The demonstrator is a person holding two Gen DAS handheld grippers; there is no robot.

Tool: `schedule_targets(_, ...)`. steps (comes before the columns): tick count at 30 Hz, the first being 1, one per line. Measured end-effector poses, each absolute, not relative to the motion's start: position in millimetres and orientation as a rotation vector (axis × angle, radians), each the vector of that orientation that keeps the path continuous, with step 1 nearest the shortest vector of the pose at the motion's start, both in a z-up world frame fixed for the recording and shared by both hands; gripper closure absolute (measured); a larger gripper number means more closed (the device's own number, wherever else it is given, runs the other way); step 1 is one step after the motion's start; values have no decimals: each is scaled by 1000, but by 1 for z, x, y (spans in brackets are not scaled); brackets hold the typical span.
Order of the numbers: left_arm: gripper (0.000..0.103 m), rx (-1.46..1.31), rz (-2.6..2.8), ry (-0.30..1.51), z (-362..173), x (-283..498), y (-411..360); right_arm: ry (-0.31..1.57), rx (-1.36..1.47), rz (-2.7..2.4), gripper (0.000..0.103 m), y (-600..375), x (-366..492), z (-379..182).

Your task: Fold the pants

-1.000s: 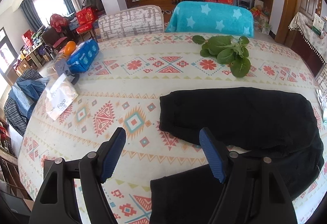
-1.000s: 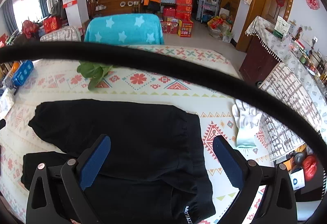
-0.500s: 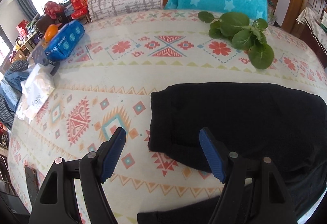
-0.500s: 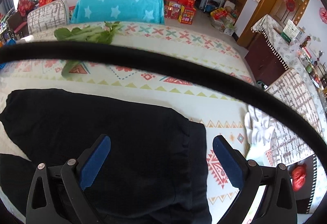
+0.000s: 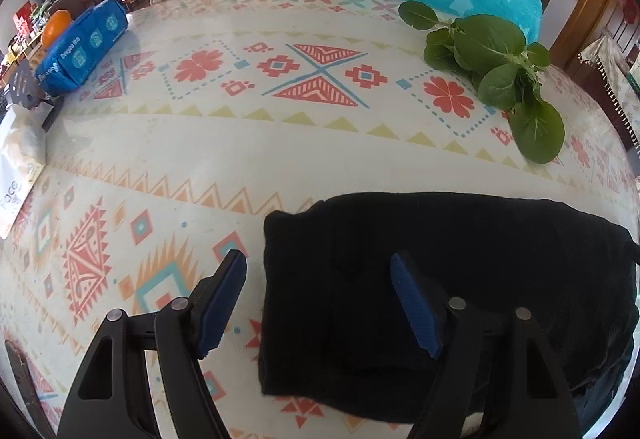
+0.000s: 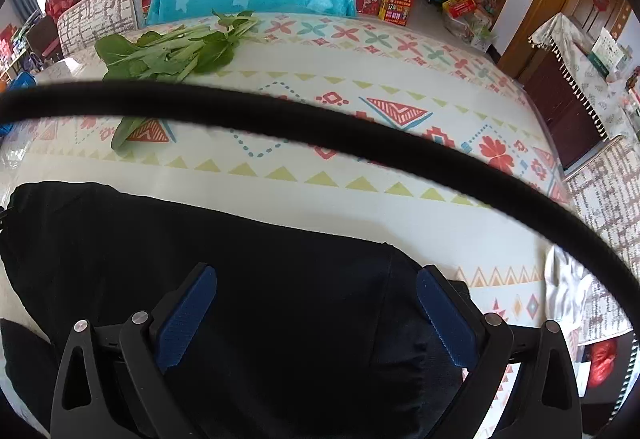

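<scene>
Black pants (image 5: 460, 263) lie flat on the patterned tablecloth (image 5: 224, 143). In the left wrist view a leg cuff end sits between the fingers of my left gripper (image 5: 318, 279), which is open and empty just above it. In the right wrist view the pants (image 6: 240, 279) fill the lower frame, with the waistband end at the right. My right gripper (image 6: 316, 291) is open and empty, its jaws spread over the waist part of the fabric.
Leafy greens (image 5: 500, 71) lie at the far side of the table. A blue packet (image 5: 80, 47) and a white bag (image 5: 16, 175) sit at the left edge. A white glove (image 6: 564, 287) lies at the right edge. A black cable (image 6: 320, 127) crosses the right wrist view.
Both grippers have moved forward and down toward the pants. The leg cuff now lies between the left fingers and the waist between the right fingers. Both stayed open.
</scene>
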State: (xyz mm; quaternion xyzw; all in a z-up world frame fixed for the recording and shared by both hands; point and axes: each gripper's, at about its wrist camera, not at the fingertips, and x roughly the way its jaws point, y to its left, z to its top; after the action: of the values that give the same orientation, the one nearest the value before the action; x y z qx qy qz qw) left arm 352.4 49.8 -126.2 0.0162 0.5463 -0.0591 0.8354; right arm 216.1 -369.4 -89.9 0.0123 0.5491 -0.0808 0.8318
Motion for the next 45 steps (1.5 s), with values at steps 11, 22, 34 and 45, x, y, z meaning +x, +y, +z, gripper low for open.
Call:
schedule_targets(11, 25, 46, -120, 1123, -136, 365, 41, 1192, -52, -149, 1, -360, 239, -116)
schedule_targets(22, 20, 47, -115, 1102, -139, 365, 43, 1176, -37, -136, 1, -362, 253, -121)
schedule_targets(34, 88, 86, -233, 1095, -122, 354, 25, 1173, 3, -21, 94, -343, 245, -109)
schedule_targets(45, 88, 108, -245, 1029, -92, 338, 26, 1116, 19, -19, 100, -338, 228, -78)
